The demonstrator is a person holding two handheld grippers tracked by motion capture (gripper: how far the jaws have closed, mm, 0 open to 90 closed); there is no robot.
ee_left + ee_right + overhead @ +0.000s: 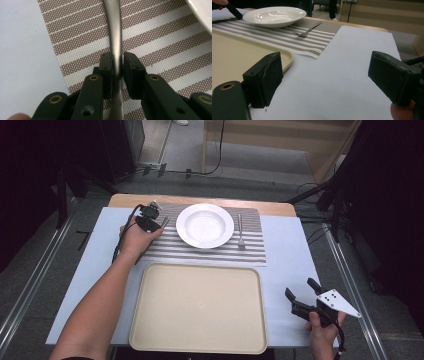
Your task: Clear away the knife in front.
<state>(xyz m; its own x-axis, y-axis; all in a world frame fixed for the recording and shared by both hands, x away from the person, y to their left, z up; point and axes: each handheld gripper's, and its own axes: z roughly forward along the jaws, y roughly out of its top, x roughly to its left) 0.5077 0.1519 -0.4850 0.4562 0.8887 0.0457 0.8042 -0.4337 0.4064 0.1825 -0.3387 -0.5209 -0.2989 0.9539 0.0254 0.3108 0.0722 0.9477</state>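
- Steel handle of a piece of cutlery (115,37) lies on the striped placemat (155,50) at the left of the white soup plate (205,225); its working end is hidden, so I cannot tell whether it is a knife or a spoon.
- The left gripper (117,66) points down at this handle, with its 2 black fingers (106,67) standing narrow on either side of it.
- In the left gripper view the left finger touches the metal, while a thin slit shows between the handle and the right finger, so the pads bracket the handle without squeezing it.
- The handle rests flat on the brown and white stripes, near the placemat's left edge, where the pale worktop (290,255) begins.
- In the high view the left gripper (150,220) sits at the placemat's upper left corner, just beside the plate's rim.
- A fork (240,232) lies on the placemat to the right of the plate, tines toward the person.
- A beige tray (200,307) sits on the worktop just in front of the placemat.
- The right gripper (302,295) is held over the worktop to the right of the tray, well apart from the plate, with its fingers (265,77) spread wide and nothing between them.
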